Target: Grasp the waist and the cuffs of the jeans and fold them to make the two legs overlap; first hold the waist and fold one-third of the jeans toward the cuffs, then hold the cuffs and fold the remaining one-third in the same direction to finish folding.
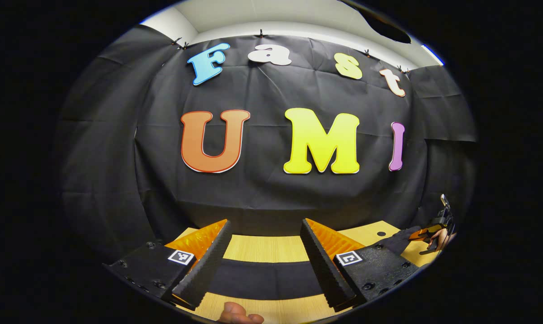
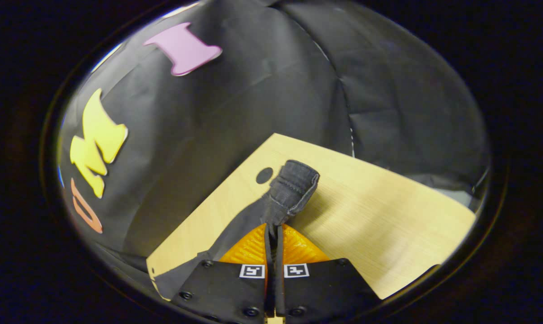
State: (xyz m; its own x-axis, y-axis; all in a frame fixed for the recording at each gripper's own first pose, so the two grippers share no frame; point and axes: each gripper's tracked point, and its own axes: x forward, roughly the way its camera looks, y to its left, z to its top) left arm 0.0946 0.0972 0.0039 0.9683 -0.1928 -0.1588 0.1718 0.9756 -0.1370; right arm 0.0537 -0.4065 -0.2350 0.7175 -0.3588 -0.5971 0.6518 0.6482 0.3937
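The jeans (image 1: pixel 267 279) are dark and lie as a flat band across the wooden table (image 1: pixel 262 248), under my left gripper's fingers. My left gripper (image 1: pixel 265 223) stands open above that band with nothing between its fingers. In the right gripper view, my right gripper (image 2: pixel 273 230) is shut on a cuff end of the jeans (image 2: pixel 294 184). The hemmed fabric bunches up past the fingertips, and a strip trails back to the lower left. The right gripper (image 1: pixel 433 230) also appears at the far right of the left gripper view, held by a hand (image 1: pixel 442 238).
The light wooden table (image 2: pixel 379 211) has a small round hole (image 2: pixel 264 175) near its corner beside the held cuff. Its edges meet the black cloth wall close behind. A thumb (image 1: pixel 237 315) shows at the bottom of the left gripper view.
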